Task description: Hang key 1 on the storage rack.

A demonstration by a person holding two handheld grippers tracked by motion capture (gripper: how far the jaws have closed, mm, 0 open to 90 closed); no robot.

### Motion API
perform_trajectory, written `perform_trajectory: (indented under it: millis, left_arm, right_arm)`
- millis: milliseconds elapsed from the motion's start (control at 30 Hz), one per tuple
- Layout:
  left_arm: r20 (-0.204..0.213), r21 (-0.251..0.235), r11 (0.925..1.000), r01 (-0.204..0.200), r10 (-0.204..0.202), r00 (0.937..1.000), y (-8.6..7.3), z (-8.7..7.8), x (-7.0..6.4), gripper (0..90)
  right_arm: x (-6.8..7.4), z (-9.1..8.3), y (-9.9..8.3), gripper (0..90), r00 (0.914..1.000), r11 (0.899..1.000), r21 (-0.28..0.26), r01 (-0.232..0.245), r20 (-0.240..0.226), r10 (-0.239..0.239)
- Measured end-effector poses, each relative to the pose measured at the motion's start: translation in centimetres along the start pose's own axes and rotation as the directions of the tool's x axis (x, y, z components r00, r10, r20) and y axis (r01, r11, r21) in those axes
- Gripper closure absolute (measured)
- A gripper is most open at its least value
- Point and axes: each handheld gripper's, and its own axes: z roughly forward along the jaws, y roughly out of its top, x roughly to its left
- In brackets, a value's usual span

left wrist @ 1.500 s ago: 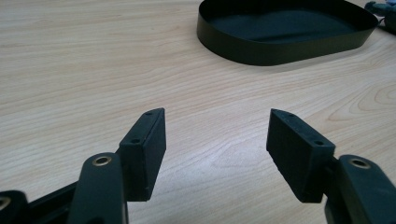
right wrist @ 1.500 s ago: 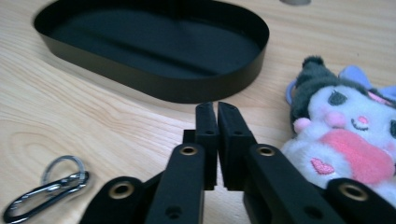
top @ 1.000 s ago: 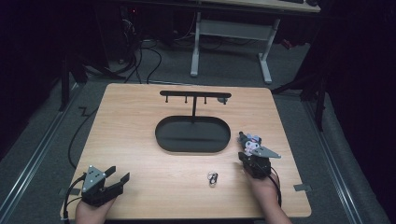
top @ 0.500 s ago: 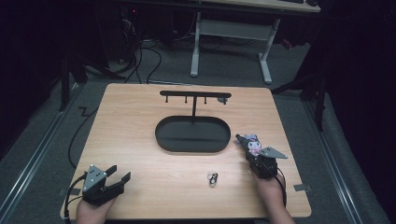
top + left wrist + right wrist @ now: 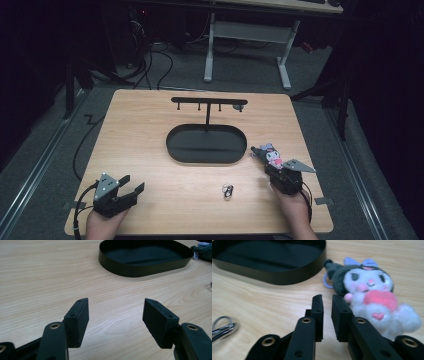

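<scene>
Because the right gripper [image 5: 327, 298] lies low on the tabletop [image 5: 150, 150] at its near right side, its camera looks along two fingers [image 5: 317, 315] drawn almost together, with only a thin slot between them and nothing in it. Just beside them, touching the outer face of the right-hand finger, lies the plush toy [image 5: 372, 297], a white and dark character doll with a pink heart on its front and a small blue loop at its head. It lies outside the fingers, so the gripper is beside it and not holding it. In the high view the plush toy [image 5: 271, 154] sits at the tip of the right gripper [image 5: 276, 165], just off the right end of the tray.

At the near left corner the left gripper [image 5: 131, 187] rests in the person's hand with its fingers [image 5: 77, 320] spread wide and empty, well apart from everything, probably parked and waiting.

Between the two grippers, nearer the right, a small metal key ring [image 5: 228, 190] lies flat on the wood.

Farther back stands the black oval tray [image 5: 175, 150], empty, the base of a hanger stand [image 5: 207, 102] whose crossbar carries short pegs. The toy's loop likely suits those pegs.
</scene>
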Motion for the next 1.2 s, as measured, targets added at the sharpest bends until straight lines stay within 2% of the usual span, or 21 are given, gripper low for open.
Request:
perform_trajectory:
  millis: [33,100,200,233,267,333,400,433,467,500,800,900,933,967,1000,1033,1067,1167,1200]
  left_arm:
    - [0.001,0.004,0.9998,-0.018,0.018,0.9998,0.2,0.2,-0.2,38.3]
    - [0.005,-0.012,0.9999,-0.009,0.009,0.9999,0.0,0.4,-0.2,37.5]
    - [0.006,-0.014,0.9999,0.003,-0.002,1.0,-0.3,0.7,-0.1,37.9]
    - [0.025,-0.002,1.0,0.003,-0.003,0.9997,-0.3,1.0,-0.1,37.8]
    - [0.025,-0.002,1.0,0.003,-0.003,0.9997,-0.3,1.0,-0.1,37.8]
    - [0.018,-0.002,0.9995,-0.032,0.032,0.9993,-0.3,1.1,-0.3,37.8]
    - [0.031,-0.013,0.9995,-0.027,0.028,0.9991,-0.3,1.2,-0.3,37.7]
    - [0.027,-0.019,0.9993,-0.032,0.033,0.9991,-0.3,1.3,-0.2,35.8]
    - [0.027,-0.019,0.9993,-0.032,0.033,0.9991,-0.3,1.3,-0.2,35.9]
    - [0.034,-0.016,0.9994,-0.031,0.032,0.9989,-0.2,1.6,-0.1,35.9]
    - [0.041,-0.012,0.9993,-0.036,0.036,0.9985,0.2,2.5,0.1,35.3]
    - [0.048,-0.015,0.9993,-0.033,0.034,0.9983,0.6,2.8,0.0,35.3]
    - [0.048,-0.015,0.9993,-0.033,0.034,0.9983,0.6,2.8,0.0,35.4]
    - [0.052,-0.015,0.9995,-0.029,0.03,0.9982,0.7,3.0,-0.1,35.4]
    - [0.052,-0.015,0.9995,-0.029,0.03,0.9982,0.7,3.0,-0.1,35.4]
    - [0.059,-0.01,0.9995,-0.031,0.031,0.9978,0.7,3.2,-0.2,35.4]
    - [0.059,-0.01,0.9995,-0.031,0.031,0.9978,0.7,3.2,-0.2,35.4]
    - [0.062,-0.006,0.9993,-0.038,0.039,0.9973,0.7,3.5,-0.3,35.3]
    - [0.067,-0.004,0.999,-0.044,0.045,0.9967,0.7,3.7,-0.4,35.3]
  right_arm:
    - [0.2,-0.4,0.0,77.3,0.9998,1.0,0.005,-0.012,-0.017,0.012]
    - [0.5,-0.6,0.0,75.7,0.9996,1.0,0.019,-0.019,-0.019,0.019]
    - [0.8,-0.7,-0.2,74.8,1.0,0.999,0.037,-0.004,-0.001,0.004]
    - [1.1,-0.9,-0.3,73.9,0.9999,0.999,0.053,0.006,0.013,-0.007]
    - [1.1,-0.9,-0.3,73.9,0.9999,0.999,0.053,0.006,0.013,-0.007]
    - [1.2,-1.1,-0.5,72.2,0.9997,0.998,0.069,0.011,0.02,-0.012]
    - [1.3,-1.1,-0.7,71.1,0.9999,0.996,0.088,0.007,0.013,-0.008]
    - [1.5,-1.2,-0.8,70.3,0.9992,0.993,0.117,0.025,0.028,-0.029]
    - [1.5,-1.2,-0.8,70.3,0.9992,0.993,0.117,0.025,0.028,-0.029]
    - [1.6,-1.4,-0.8,69.9,0.9984,0.991,0.131,0.04,0.035,-0.045]
    - [1.8,-1.8,0.1,65.8,0.9975,0.982,0.182,0.048,0.042,-0.057]
    - [2.1,-1.8,0.6,63.3,0.9957,0.97,0.231,0.079,0.028,-0.088]
    - [2.1,-1.8,0.6,63.3,0.9957,0.97,0.231,0.079,0.028,-0.088]
    - [2.2,-1.8,0.8,63.0,0.9944,0.964,0.25,0.093,0.026,-0.103]
    - [2.2,-1.8,0.8,63.0,0.9944,0.964,0.25,0.093,0.026,-0.103]
    - [2.3,-1.8,1.0,62.2,0.9929,0.957,0.268,0.109,0.017,-0.117]
    - [2.3,-1.8,1.0,62.2,0.9929,0.957,0.268,0.109,0.017,-0.117]
    - [2.3,-1.9,1.4,60.0,0.9908,0.943,0.308,0.126,0.007,-0.135]
    - [2.2,-2.0,1.6,58.1,0.99,0.934,0.332,0.134,-0.002,-0.141]
